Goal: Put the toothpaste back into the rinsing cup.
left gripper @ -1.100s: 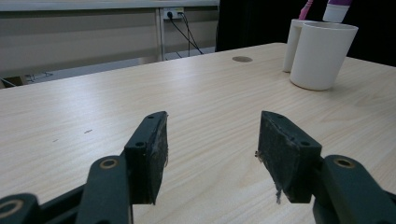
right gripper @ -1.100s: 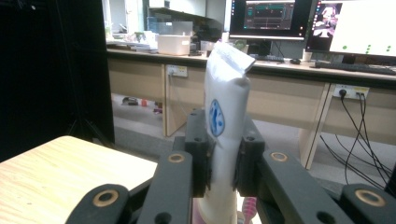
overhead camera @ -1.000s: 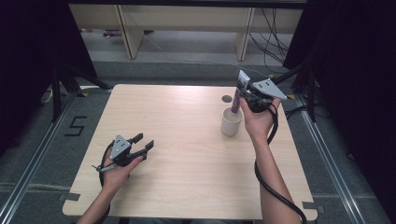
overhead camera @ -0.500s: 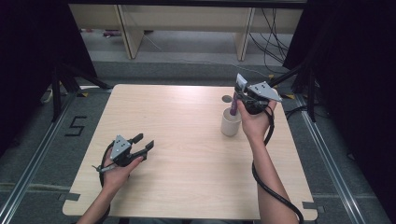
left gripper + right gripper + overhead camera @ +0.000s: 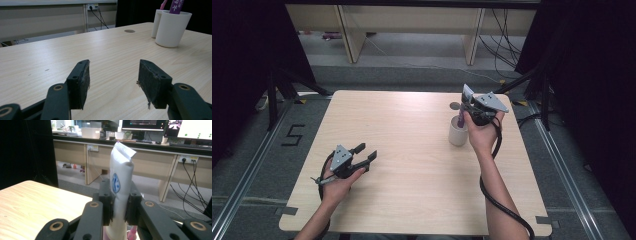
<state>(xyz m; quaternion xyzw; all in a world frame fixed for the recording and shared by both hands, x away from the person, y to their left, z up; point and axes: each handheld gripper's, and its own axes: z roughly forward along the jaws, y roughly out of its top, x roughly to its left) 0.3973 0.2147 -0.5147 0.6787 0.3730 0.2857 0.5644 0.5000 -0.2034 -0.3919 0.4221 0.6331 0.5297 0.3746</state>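
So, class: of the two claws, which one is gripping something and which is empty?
The right claw, held above the white cup, is shut on a white tube. The left claw rests on the table with its jaws apart and nothing between them.

A light wooden table (image 5: 412,200) is set on a grey floor (image 5: 257,165) in a dim, black-curtained bay.

Black curtains (image 5: 247,60) are hung at 9 and 3 o'clock. At 12 o'clock a beige bench (image 5: 412,20) is seen, with cables (image 5: 504,30) trailing beneath. A "5" (image 5: 294,135) is marked on the floor at 9 o'clock. Monitors (image 5: 142,123) are lit on the bench, and wall sockets (image 5: 186,159) are fitted below.
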